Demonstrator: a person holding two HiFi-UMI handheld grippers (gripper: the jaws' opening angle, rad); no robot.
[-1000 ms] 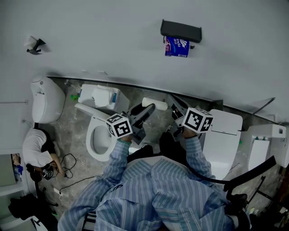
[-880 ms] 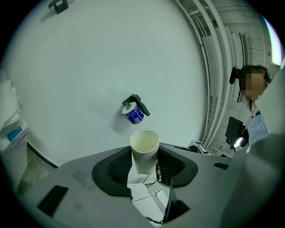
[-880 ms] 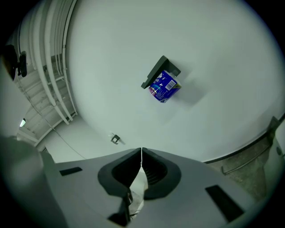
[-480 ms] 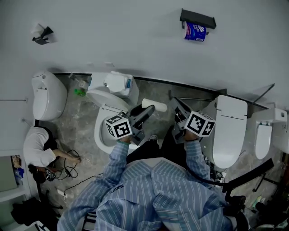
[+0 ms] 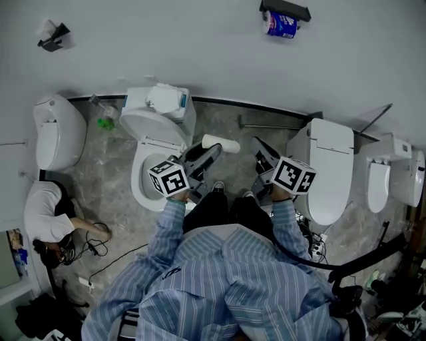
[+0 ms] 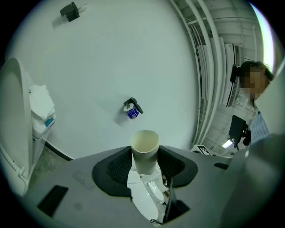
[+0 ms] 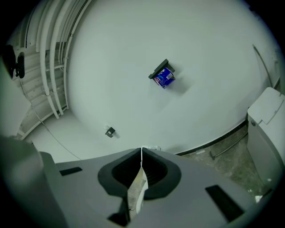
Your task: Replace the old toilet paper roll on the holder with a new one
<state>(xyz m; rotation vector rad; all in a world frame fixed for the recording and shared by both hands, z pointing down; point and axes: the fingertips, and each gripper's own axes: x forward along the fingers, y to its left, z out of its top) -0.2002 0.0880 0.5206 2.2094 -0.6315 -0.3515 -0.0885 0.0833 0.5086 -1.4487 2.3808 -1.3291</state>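
Left gripper (image 5: 210,150) clamps the pale roll (image 6: 144,149) end-on; right gripper (image 7: 141,153) is pinched closed, empty. Both have slid sideways since a second ago. Open toilet (image 5: 150,174) now sits under the left one, lidded toilet (image 5: 329,166) beside the right. High on the wall (image 5: 166,46), the holder (image 5: 286,9) carries a blue-wrapped roll (image 5: 281,24)

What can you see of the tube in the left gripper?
The tube is off-white, hollow and thin-walled, like bare cardboard, its open round end facing the wall. It sits clamped between the left gripper's dark ribbed fingers, sticking out past their tips. In the head view it lies roughly level in mid-air, touching nothing else.
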